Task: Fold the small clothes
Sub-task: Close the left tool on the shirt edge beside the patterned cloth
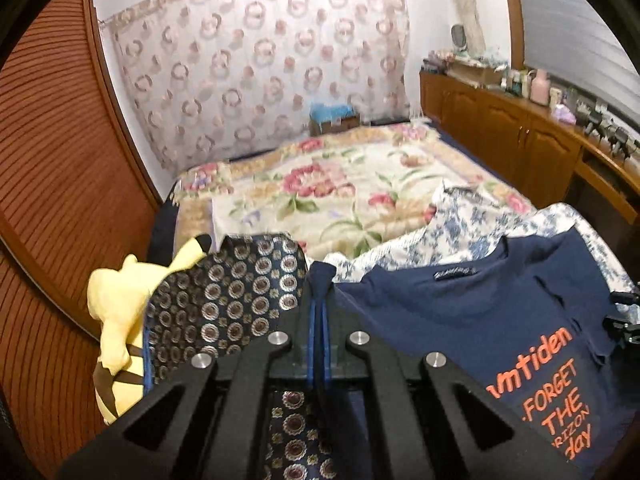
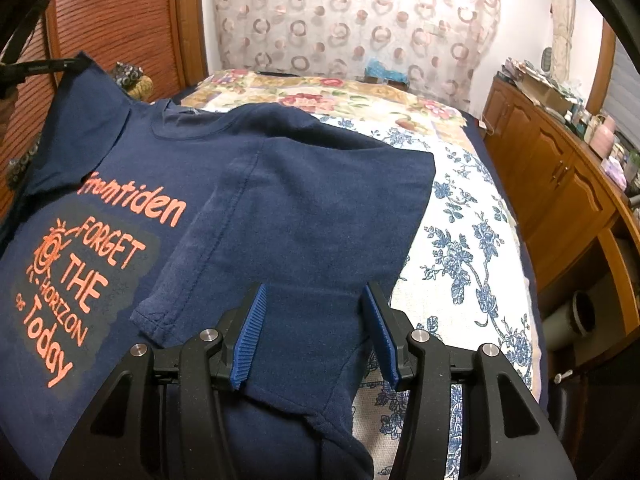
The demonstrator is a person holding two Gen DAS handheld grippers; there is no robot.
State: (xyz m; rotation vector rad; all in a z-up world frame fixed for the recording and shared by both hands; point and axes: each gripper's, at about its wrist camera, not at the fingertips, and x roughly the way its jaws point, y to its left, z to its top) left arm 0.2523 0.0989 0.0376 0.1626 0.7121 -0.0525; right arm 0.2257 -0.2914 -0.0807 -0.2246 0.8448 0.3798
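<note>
- Left wrist view: the left gripper [image 1: 320, 280] has its two blue pads pressed together on a pinch of the navy T-shirt [image 1: 460, 312], a peak of cloth standing up between the tips.
- The rest of that one shirt spreads to the right, with orange lettering at near right.
- One dark patterned pillow [image 1: 224, 300] lies to the left of the claw, and one yellow plush toy [image 1: 120, 320] leans at its far-left side.
- Farther off lies one floral blanket [image 1: 320, 192]; one blue-and-white floral sheet [image 1: 460, 224] lies under the shirt.
- A cardboard box [image 1: 334, 122] at the far end holds something blue; what it is cannot be told.
- Right wrist view: the right gripper [image 2: 316, 320] has its two pads apart, straddling the shirt's sleeve below them; contact cannot be told.
- A wooden cabinet [image 2: 560, 184] runs along the right.
</note>
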